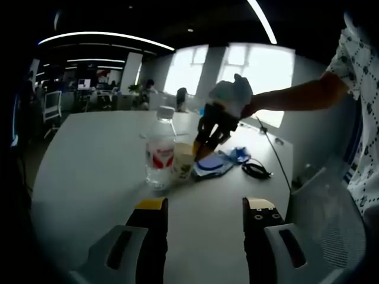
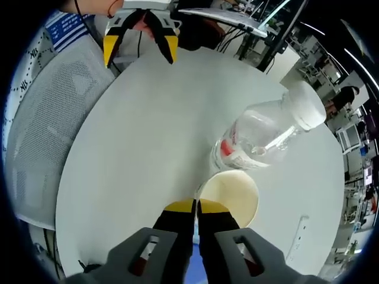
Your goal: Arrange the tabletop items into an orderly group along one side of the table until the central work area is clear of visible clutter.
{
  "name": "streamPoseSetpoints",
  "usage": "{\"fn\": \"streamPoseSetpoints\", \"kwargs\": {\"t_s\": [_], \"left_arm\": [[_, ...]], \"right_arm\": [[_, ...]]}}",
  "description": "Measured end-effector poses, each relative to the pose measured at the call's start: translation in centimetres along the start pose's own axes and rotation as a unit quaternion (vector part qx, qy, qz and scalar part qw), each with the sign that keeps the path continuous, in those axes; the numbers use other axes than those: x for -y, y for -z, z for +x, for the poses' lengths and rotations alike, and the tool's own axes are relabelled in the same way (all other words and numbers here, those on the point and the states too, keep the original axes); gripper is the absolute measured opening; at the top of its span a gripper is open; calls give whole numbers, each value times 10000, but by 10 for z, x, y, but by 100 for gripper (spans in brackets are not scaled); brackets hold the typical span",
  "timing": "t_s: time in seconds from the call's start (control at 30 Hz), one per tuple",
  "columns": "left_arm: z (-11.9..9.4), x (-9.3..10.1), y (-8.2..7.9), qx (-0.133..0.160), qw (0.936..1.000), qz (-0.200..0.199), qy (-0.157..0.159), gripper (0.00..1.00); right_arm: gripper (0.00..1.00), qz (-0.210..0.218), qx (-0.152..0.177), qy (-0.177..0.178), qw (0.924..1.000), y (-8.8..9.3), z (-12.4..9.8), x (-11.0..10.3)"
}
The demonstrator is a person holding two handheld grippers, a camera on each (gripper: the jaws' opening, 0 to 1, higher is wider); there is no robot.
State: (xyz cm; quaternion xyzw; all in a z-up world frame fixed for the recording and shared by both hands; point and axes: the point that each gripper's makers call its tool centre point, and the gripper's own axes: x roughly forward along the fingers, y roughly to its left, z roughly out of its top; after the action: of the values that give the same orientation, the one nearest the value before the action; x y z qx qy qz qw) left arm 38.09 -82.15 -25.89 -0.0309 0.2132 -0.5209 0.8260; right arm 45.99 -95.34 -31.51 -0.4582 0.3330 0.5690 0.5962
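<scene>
A clear water bottle with a red label stands upright on the white table, touching a cream paper cup on its right. My right gripper, held by a gloved hand, hangs right beside the cup. From above, its jaws are shut together at the near rim of the cup; whether they pinch the rim I cannot tell. The bottle lies just beyond. My left gripper is open over bare table, short of the bottle, and appears open across the table.
A blue and white flat item and a black coiled cable lie behind the cup. A grey mesh chair stands at the table's edge, also seen as the chair. Office desks and people sit far behind.
</scene>
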Motion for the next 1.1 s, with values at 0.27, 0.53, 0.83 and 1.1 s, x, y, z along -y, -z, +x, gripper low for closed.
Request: {"fn": "streamPoseSetpoints", "kwargs": {"t_s": [0.27,0.53,0.83,1.1], "left_arm": [[1,0,0,18,10000,-11,1,46],[2,-1,1,18,10000,-29,-11,46],[3,-2,-2,69,10000,-38,-21,45],[2,-3,-2,73,9999,-48,-52,45]], "right_arm": [[0,-34,18,-53,10000,-2,0,-2],[0,-147,-131,-33,9998,3,0,0],[0,-171,-191,-207,9995,0,-2,2],[0,-231,-280,-273,9990,4,2,3]]}}
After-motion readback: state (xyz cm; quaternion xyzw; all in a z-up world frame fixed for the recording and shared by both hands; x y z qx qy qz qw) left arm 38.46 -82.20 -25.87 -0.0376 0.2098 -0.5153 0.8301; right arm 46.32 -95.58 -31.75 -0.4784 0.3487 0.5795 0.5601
